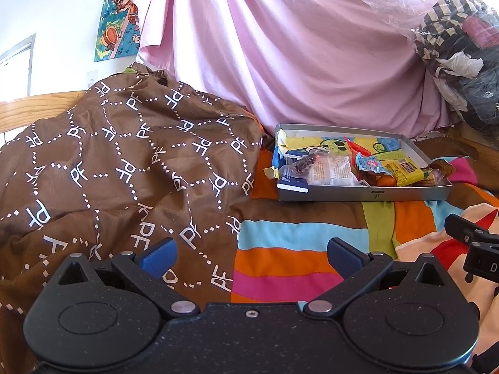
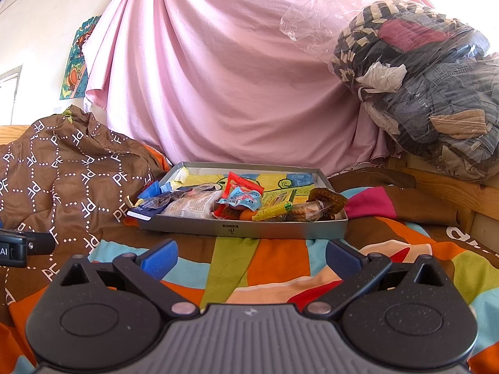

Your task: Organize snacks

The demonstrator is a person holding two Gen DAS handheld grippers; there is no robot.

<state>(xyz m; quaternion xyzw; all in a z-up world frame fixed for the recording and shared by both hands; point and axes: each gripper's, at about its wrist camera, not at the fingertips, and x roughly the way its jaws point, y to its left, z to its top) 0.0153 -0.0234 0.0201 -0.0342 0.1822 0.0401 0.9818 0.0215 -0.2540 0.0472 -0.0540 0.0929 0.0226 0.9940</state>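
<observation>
Snacks [image 2: 237, 202] lie heaped in a shallow grey tray [image 2: 243, 229] at the middle of the right wrist view, and right of centre in the left wrist view. Going left to right there: a dark blue packet [image 2: 142, 212] overhangs the tray's left rim, then a pale cloudy bag [image 2: 190, 207], a red-and-blue wrapper [image 2: 241, 198] on top of the pile, a yellow bar [image 2: 274, 210], and a clear sleeve of biscuits [image 2: 307, 210] against the right wall. They crowd the near side, likely because the tray sits on a soft striped bedspread [image 2: 280, 265] and tips a little toward the camera; the far half shows bare printed lining.

The tray's long axis runs left-right across the frame, and the yellow bar and biscuit sleeve lie roughly along it.

Both claws hover low over the bedspread, short of the tray. The left gripper [image 1: 251, 257] has its blue pads spread wide with nothing between them; so does the right gripper [image 2: 251, 257].

This heap would fit snacks just gathered into the tray, or snacks waiting to be sorted.
</observation>
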